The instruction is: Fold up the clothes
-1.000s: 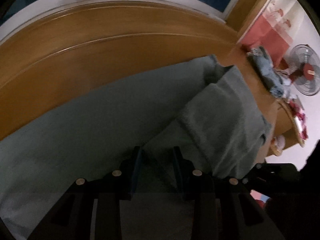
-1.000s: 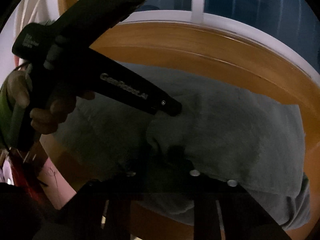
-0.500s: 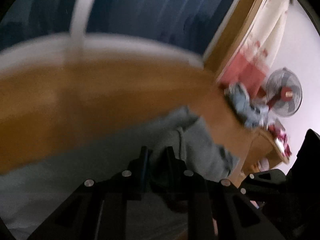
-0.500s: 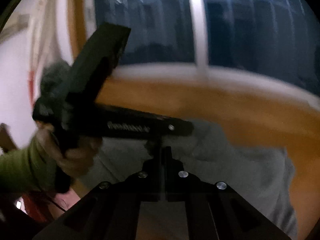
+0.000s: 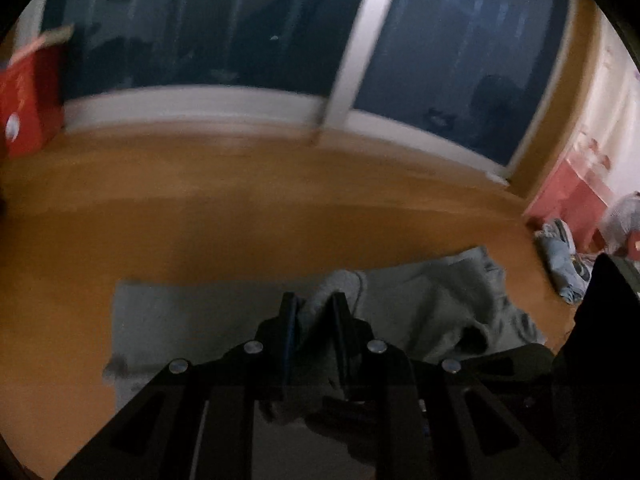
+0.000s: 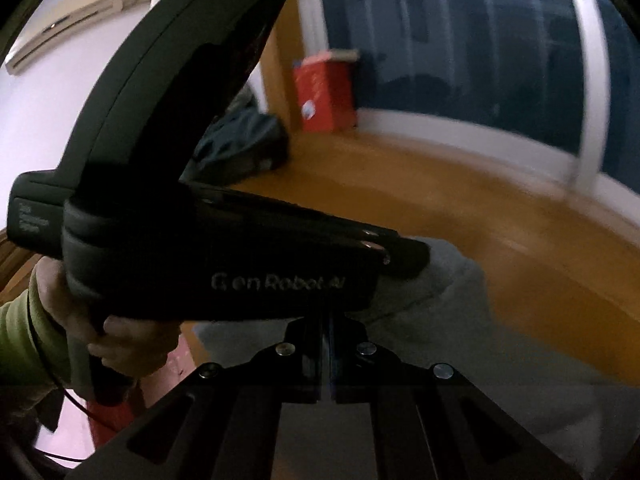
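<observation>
A: Left wrist view, vs. a sec. ago: camera now sees far more window point(image 5: 256, 32); the grey garment point(image 5: 432, 304) takes up less of the frame, bunched low on the wooden floor point(image 5: 248, 216). Left gripper point(image 5: 314, 316) narrow, fabric fold pinched between its fingers.

B: Handling?

A: Soft, limp, fleece-like; light, prob. sags from any pinch. Best taken at an edge or corner, both grippers well apart.

B: Around it?

A: Blue clothes pile point(image 5: 564, 264) right of the garment, red box point(image 5: 28, 96) far left by the window. Neither blocks.

B: Right wrist view?

A: Right gripper point(image 6: 328, 332) fully closed; pinch point hidden, cloth prob. held. Left gripper's body point(image 6: 224, 264) and the hand point(image 6: 128, 340) cross just above, crowding it. Garment point(image 6: 448, 312) lies beneath; dark bag point(image 6: 244, 140) beyond, clear.
</observation>
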`<state>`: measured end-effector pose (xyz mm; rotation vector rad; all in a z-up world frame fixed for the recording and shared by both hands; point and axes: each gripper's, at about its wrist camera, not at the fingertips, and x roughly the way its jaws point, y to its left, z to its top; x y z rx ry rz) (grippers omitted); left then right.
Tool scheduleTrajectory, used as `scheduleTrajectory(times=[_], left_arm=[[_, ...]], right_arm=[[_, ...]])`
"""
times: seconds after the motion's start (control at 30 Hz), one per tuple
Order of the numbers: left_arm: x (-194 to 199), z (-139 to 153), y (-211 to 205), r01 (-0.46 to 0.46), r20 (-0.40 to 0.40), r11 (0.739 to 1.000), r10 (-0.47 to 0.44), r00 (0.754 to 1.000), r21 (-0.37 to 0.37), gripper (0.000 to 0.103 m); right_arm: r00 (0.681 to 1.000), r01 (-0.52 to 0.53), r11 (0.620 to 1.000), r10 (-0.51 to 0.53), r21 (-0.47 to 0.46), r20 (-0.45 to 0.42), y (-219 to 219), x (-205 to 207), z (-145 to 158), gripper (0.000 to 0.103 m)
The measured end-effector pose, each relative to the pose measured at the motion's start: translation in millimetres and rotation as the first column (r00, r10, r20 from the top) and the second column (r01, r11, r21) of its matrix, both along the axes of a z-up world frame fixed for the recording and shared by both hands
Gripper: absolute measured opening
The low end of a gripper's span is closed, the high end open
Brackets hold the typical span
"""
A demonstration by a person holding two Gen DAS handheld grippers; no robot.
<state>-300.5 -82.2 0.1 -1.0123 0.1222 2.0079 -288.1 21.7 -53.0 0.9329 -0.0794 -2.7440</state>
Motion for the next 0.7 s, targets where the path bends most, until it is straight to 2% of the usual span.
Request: scheduleTrajectory(times=[0.17,0.23,0.33,0.43,0.5,0.57,0.6,0.63,0.7], left_arm=[[-14,-18,-24,-0.054,0.021,0.998,0.055,0.998,-0.040,0.015],[-16,-24,-24,-0.051,0.042,0.998,0.053,0.998,-0.045,0.015],[-19,-30,-25,-0.060,0.046,0.995,0.063,0.997,-0.078,0.015],[-24,-36,-29,-0.065,0.069,0.993,0.072,0.995,-0.098,0.016],[-26,-40,-32,-0.066,0.087,0.993,0.075,0.993,-0.102,0.018],[-27,-39,-43,-0.069,0.085,0.992,0.079,0.993,-0.107,0.021],[-27,-40,-46,-0.074,0.082,0.991,0.083,0.993,-0.109,0.029],[-27,-41,-50,-0.079,0.081,0.991,0.088,0.993,-0.111,0.046],[-26,-42,-60,-0.092,0.082,0.991,0.100,0.992,-0.093,0.066]], right_arm=[[0.998,-0.031,0.999,0.033,-0.028,0.060,-10,-20,-29,0.003],[0.992,-0.025,0.999,0.030,-0.048,0.120,-9,-30,-43,0.006],[0.976,0.004,0.996,0.015,-0.087,0.217,-4,-42,-58,0.017],[0.981,0.030,0.994,-0.009,-0.106,0.196,5,-36,-44,0.031],[0.989,0.033,0.995,-0.020,-0.091,0.147,13,-18,-24,0.046],[0.994,0.052,0.997,-0.047,-0.056,0.096,26,2,-8,0.056],[0.993,0.070,0.997,-0.067,-0.026,0.096,31,10,-7,0.060],[0.992,0.088,0.996,-0.088,0.004,0.095,36,18,-6,0.061],[0.987,0.121,0.991,-0.127,0.060,0.094,45,33,-4,0.061]])
